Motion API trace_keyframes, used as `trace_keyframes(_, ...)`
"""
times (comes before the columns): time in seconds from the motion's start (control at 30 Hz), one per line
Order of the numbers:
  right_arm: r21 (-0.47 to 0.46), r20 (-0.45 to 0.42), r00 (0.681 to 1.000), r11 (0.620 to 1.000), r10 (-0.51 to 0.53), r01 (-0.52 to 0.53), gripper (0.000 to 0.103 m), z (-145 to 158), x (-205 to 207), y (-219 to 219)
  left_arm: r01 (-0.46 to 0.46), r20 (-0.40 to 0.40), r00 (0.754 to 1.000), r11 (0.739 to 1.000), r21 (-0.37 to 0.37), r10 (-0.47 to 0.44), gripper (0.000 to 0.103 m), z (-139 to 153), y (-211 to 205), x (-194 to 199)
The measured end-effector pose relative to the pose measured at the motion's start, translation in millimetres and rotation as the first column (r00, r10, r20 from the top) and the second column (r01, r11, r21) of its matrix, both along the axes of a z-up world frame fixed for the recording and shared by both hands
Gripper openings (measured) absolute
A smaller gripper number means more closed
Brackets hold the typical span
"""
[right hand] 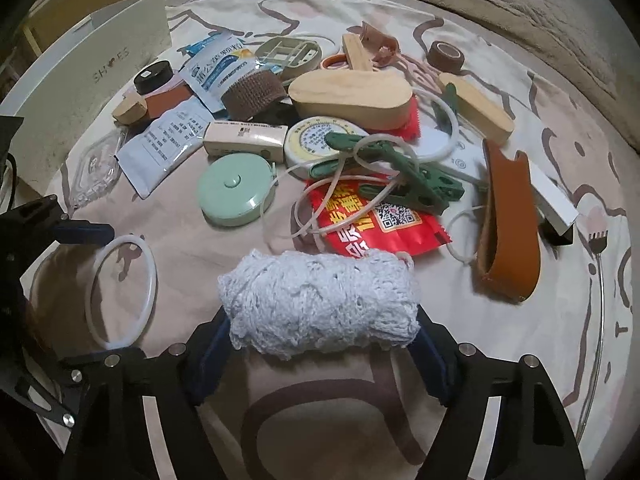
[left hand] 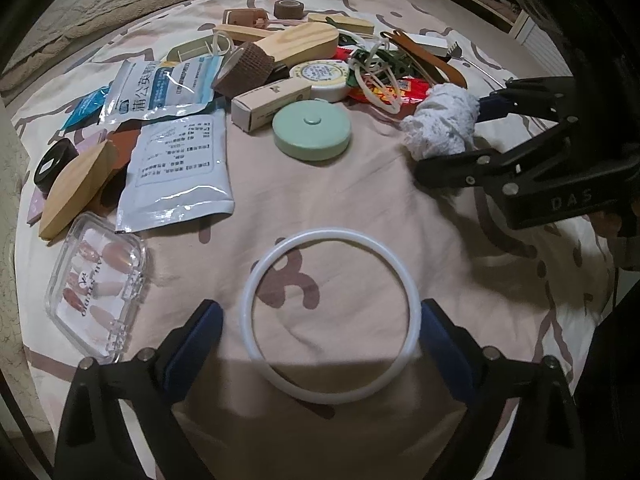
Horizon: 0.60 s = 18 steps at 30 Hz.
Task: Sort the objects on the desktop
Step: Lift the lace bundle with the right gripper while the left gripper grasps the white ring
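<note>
A white plastic ring [left hand: 330,314] lies flat on the pink cloth between the open fingers of my left gripper [left hand: 320,322]; the right pad [left hand: 434,326] touches its rim, the left pad stands apart. It also shows in the right wrist view [right hand: 122,292]. My right gripper [right hand: 322,342] is shut on a white knitted bundle [right hand: 320,300] and holds it at the pile's near edge. From the left wrist view the bundle [left hand: 442,120] sits at the right between the right gripper's fingers [left hand: 452,168].
A pile lies behind: green round tape measure [left hand: 312,130], silver sachets [left hand: 178,168], clear box of false nails [left hand: 96,284], wooden blocks [right hand: 350,94], brown tape rolls [right hand: 254,92], red packet [right hand: 374,222], green clips [right hand: 400,168], brown leather holder [right hand: 508,220], white shoe box [right hand: 88,60].
</note>
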State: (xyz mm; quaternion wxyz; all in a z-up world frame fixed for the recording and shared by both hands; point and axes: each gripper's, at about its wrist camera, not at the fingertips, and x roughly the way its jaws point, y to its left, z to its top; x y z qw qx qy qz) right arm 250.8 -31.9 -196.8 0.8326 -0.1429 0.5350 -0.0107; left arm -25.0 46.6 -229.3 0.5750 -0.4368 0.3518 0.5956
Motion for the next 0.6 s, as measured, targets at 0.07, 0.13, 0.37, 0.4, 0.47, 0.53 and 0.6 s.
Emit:
trace_keyframes(0.07, -0.007, 0.006, 1.000, 1.000, 0.000, 0.000, 0.079, 3.1, 0.6, -0.8, 0.001, -0.003, 1.000, 1.000, 0.000, -0.001, 0.087, 1.6, 1.2, -0.5)
trace_keyframes(0.13, -0.011, 0.008, 1.000, 1.000, -0.009, 0.009, 0.079, 4.1, 3.0, -1.3, -0.001, -0.002, 1.000, 1.000, 0.005, 0.001, 0.085, 4.2, 1.6, -1.9)
trace_keyframes(0.37, -0.044, 0.020, 1.000, 0.999, -0.024, 0.025, 0.079, 3.8, 4.1, -0.2, -0.024, -0.001, 1.000, 0.999, 0.037, 0.024, 0.085, 15.3, 3.6, -8.4)
trace_keyframes(0.4, -0.046, 0.029, 0.999, 0.999, -0.013, 0.014, 0.079, 5.4, 2.5, 1.2, -0.028, -0.003, 1.000, 0.999, 0.043, 0.029, 0.085, 17.2, 3.1, -10.2)
trace_keyframes(0.47, -0.051, 0.043, 0.999, 0.999, -0.002, 0.004, 0.079, 8.0, 0.8, 3.1, -0.037, -0.007, 0.999, 0.998, 0.053, 0.038, 0.085, 20.8, 3.8, -13.6)
trace_keyframes(0.53, -0.044, 0.050, 0.999, 0.999, 0.002, 0.001, 0.079, 11.1, -0.6, 5.2, -0.047, -0.012, 0.999, 0.997, 0.060, 0.048, 0.085, 23.6, 6.2, -15.1)
trace_keyframes(0.6, -0.036, 0.064, 0.998, 0.999, -0.001, 0.003, 0.079, 14.5, -1.2, 6.9, -0.053, -0.020, 0.998, 0.996, 0.068, 0.054, 0.085, 26.9, 6.7, -17.6)
